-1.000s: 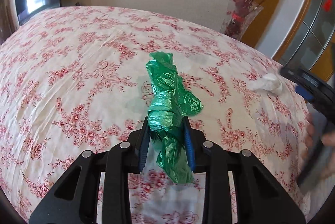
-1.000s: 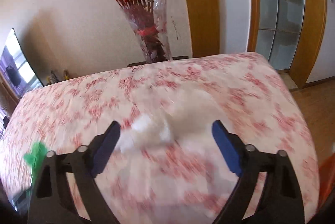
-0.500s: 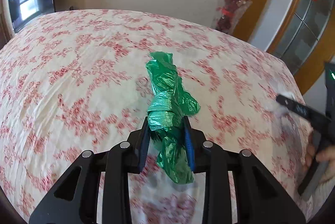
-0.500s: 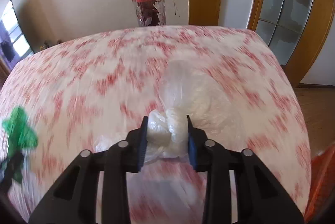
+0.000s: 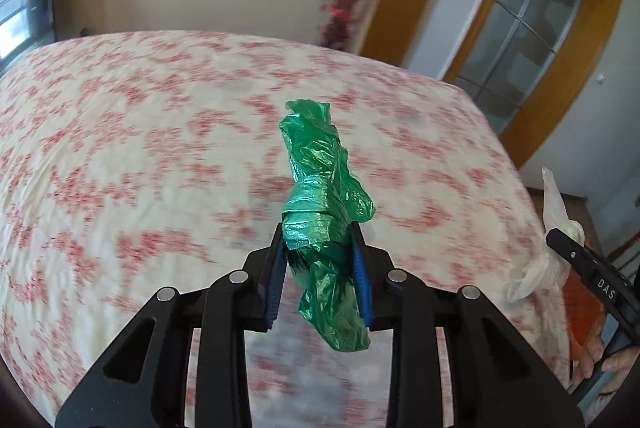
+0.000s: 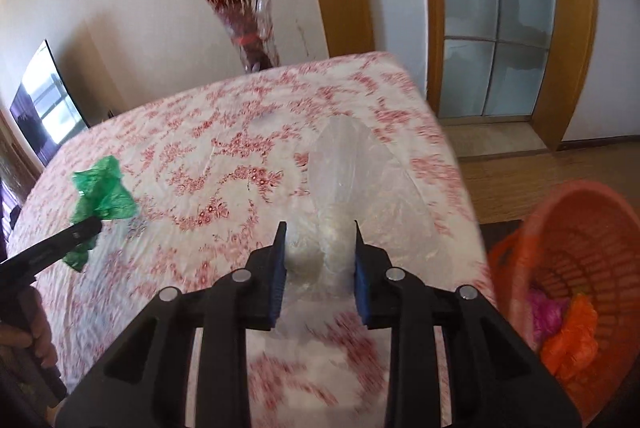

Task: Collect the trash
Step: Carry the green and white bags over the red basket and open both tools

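Left gripper (image 5: 320,280) clamps green bag (image 5: 324,212), frame centre; right gripper (image 6: 318,268) clamps clear bag (image 6: 340,196); orange basket (image 6: 560,228) lower right.

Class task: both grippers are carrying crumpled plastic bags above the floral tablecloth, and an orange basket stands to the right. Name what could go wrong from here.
1. The clear plastic bag billows far past the right gripper, so it might snag on the rim of the orange plastic basket.
2. The crumpled green plastic bag is pinched only at its middle by the left gripper; slippery film could slide out.
3. Both views are blurred by motion; a fast swing risks missing the basket.
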### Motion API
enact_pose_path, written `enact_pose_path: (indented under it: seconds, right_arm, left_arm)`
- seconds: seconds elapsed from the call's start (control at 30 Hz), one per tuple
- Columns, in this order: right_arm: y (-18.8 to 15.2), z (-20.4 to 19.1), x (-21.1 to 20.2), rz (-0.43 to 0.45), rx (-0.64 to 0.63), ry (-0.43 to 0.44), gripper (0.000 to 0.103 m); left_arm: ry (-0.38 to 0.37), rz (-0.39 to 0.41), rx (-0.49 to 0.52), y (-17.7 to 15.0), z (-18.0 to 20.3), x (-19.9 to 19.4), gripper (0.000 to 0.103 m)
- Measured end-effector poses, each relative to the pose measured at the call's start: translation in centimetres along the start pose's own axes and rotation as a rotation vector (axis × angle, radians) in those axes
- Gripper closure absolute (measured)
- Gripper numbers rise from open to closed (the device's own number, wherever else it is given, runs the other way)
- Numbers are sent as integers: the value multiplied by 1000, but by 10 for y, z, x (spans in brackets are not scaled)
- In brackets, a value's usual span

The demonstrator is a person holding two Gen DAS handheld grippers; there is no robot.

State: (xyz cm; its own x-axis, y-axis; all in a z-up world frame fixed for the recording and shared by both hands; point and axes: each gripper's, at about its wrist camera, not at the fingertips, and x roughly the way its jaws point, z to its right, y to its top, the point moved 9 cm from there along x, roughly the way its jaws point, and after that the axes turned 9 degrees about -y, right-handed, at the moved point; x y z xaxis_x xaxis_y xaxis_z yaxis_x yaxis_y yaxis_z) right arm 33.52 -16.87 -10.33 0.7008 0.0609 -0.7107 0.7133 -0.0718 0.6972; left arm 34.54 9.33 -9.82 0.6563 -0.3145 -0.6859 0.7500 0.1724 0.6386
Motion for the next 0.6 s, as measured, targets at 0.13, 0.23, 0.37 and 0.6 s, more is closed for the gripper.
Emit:
enact_pose_path:
  seconds: [0.13,0.23,0.37,0.6]
  right_arm:
    - [-3,19,-23,50,18,-10,74]
    - [-6,31,-29,65,35,-11,75]
    - [-10,49,-35,76,79,-1,75]
    - [-10,95,-64,131,143,-40,75]
  left_arm:
    - [-52,-7,46,-3,41,3,73]
    - [-97,-22,76,-7,74,10,73]
    - [-149,-36,104,-13,109,16,73]
    - [-248,-67,161,-22,174,30,73]
